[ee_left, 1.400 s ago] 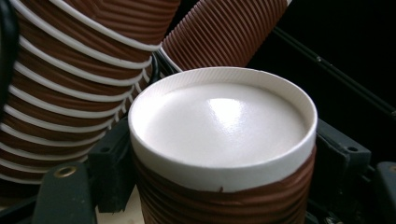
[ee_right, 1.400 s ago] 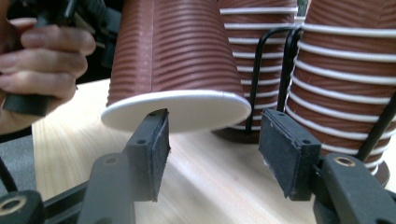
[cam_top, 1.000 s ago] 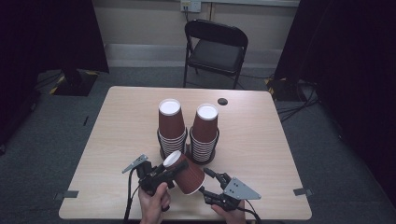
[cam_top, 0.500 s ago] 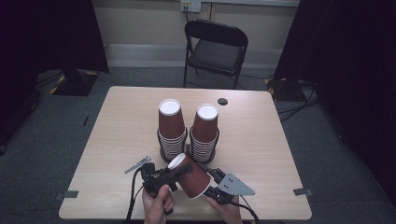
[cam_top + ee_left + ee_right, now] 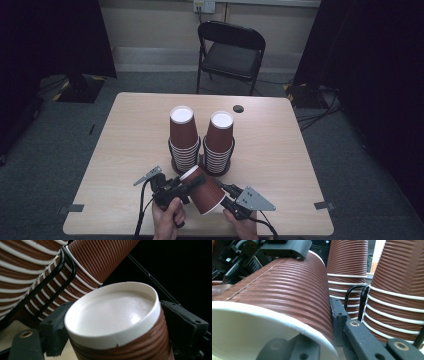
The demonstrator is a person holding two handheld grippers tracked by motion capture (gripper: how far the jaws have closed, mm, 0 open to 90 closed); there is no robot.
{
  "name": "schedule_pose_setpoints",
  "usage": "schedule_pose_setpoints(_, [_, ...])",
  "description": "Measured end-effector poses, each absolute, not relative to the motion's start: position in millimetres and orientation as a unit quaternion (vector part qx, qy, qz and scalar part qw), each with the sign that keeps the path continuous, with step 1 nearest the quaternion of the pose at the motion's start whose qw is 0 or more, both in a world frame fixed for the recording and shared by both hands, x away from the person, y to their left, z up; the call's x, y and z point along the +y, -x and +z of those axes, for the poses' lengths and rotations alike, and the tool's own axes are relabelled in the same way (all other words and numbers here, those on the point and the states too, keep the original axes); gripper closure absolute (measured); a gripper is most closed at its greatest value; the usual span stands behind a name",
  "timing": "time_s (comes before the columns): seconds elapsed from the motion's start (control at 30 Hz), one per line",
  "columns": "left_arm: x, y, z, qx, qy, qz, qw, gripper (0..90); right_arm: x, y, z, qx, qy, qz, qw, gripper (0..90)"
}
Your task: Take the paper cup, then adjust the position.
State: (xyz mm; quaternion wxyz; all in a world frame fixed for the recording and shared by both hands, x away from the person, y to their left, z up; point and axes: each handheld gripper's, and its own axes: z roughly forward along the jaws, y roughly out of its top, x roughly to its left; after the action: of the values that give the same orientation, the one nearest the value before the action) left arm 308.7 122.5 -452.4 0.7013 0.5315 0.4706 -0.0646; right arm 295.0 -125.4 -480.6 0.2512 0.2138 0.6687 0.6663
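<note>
A brown ribbed paper cup point(image 5: 202, 190) lies tilted in the air over the table's front edge, held from both ends. My left gripper point(image 5: 186, 183) is shut on its base end; the cup's white bottom point(image 5: 112, 312) faces that camera between the two black fingers point(image 5: 56, 327). My right gripper point(image 5: 226, 202) is shut on the cup's open rim point(image 5: 287, 290), one jaw inside the mouth and one outside. Just behind stand two stacks of the same cups point(image 5: 182, 135) point(image 5: 220, 140), upside down in a black wire holder point(image 5: 200, 167).
The wooden table point(image 5: 300, 160) has a small black round thing point(image 5: 238, 108) near its far edge. A black folding chair point(image 5: 230, 50) stands beyond it. The stacks point(image 5: 347, 270) point(image 5: 402, 277) are very close to the held cup.
My right gripper has moved in from the front right onto the cup's open end. The cup and my left gripper have sunk slightly toward the table's front.
</note>
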Motion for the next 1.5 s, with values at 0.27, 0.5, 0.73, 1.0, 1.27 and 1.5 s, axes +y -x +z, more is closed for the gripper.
schedule_pose_setpoints(0.27, [140.0,-315.8,-446.5,0.476,-0.520,-0.023,0.709,15.5,-127.7,-295.0,-481.3,0.674,-0.220,0.663,0.239,86.0])
schedule_pose_setpoints(0.5, [151.9,-317.0,-444.3,0.458,-0.547,0.065,0.698,15.1,-129.2,-298.6,-481.5,0.694,-0.233,0.644,0.221,86.0])
schedule_pose_setpoints(0.73, [157.7,-313.7,-447.0,0.425,-0.584,0.117,0.682,18.8,-130.0,-300.3,-483.7,0.716,-0.256,0.612,0.216,86.0])
schedule_pose_setpoints(1.0, [155.7,-308.3,-448.7,0.395,-0.640,0.206,0.627,16.6,-133.2,-303.1,-484.6,0.732,-0.272,0.593,0.197,86.0])
schedule_pose_setpoints(1.27, [154.3,-300.2,-447.5,0.354,-0.675,0.264,0.591,17.2,-138.2,-304.9,-484.5,0.744,-0.283,0.580,0.173,86.0])
schedule_pose_setpoints(1.5, [153.4,-296.5,-448.7,0.325,-0.700,0.291,0.565,16.7,-143.8,-307.7,-483.5,0.747,-0.297,0.574,0.156,86.1])
